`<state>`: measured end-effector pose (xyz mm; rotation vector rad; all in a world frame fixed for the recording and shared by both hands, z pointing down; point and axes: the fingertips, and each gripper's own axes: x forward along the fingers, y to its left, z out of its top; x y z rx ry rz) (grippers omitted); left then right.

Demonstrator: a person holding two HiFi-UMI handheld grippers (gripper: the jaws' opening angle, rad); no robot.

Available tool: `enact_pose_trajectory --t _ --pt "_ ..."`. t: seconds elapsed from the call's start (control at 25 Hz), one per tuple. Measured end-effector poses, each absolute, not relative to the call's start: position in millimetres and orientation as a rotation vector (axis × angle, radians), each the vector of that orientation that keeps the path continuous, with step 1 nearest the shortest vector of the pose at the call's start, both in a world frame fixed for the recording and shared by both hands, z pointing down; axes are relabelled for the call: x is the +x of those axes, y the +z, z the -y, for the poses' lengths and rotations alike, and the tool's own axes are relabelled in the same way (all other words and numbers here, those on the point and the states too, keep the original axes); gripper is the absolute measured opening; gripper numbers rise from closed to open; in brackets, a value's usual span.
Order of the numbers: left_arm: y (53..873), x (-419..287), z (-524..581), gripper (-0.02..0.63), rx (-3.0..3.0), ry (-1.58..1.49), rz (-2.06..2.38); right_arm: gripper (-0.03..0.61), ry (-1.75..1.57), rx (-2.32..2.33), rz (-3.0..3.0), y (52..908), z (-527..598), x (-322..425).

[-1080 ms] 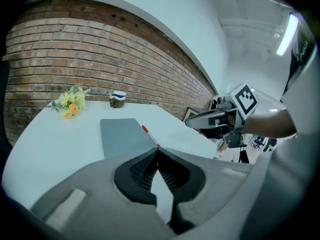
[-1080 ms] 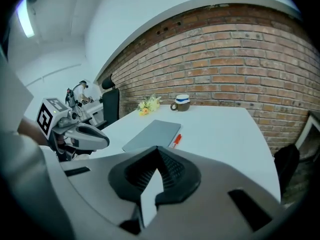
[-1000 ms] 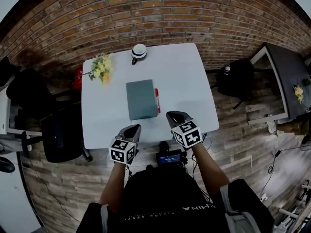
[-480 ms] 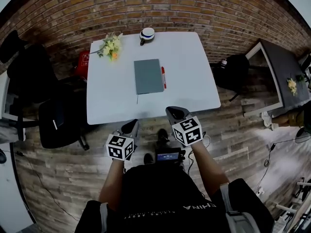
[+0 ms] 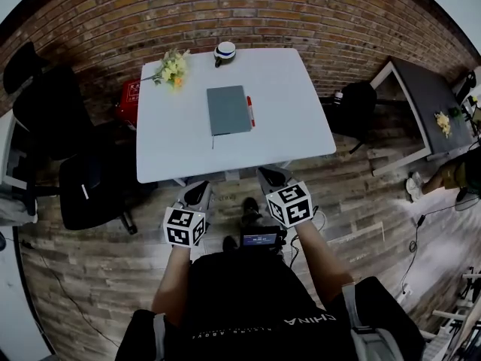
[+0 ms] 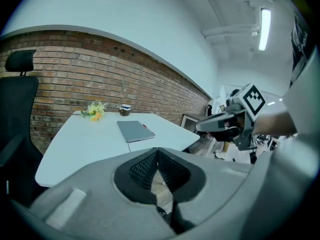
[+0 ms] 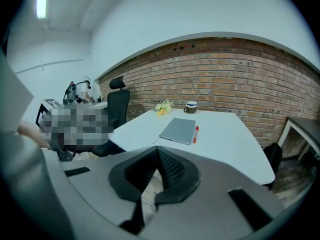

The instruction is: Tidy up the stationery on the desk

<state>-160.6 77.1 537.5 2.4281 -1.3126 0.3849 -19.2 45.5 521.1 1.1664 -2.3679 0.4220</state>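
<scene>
Stationery lies ahead of both tongs, which have drawn back past the desk's [image 5: 293, 119] near edge and now hang over the floor. The left gripper [image 5: 197, 194] and right gripper [image 5: 272, 177] are each pressed together on nothing. Mid-desk, the grey notebook [image 5: 228, 110] lies squared, with the red pen [image 5: 250, 111] just beside its right edge. The mug [image 5: 225, 51] and flowers [image 5: 173, 68] stand at the far edge. The retreat suggests the tidying is finished.

notebook [image 5: 228, 110] on table [image 5: 297, 115] | pen [image 5: 250, 112] just right of it | flowers [image 5: 173, 68], cup [image 5: 225, 51] behind
</scene>
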Motion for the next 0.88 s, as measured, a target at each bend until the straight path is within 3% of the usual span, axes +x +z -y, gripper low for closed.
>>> enact_pose_trajectory --t 0.88 --pt "528.5 -140.8 -81.0 0.011 2.462 0.355 1.331 0.008 0.401 1.195 2.351 515.6 -63.3 -8.4"
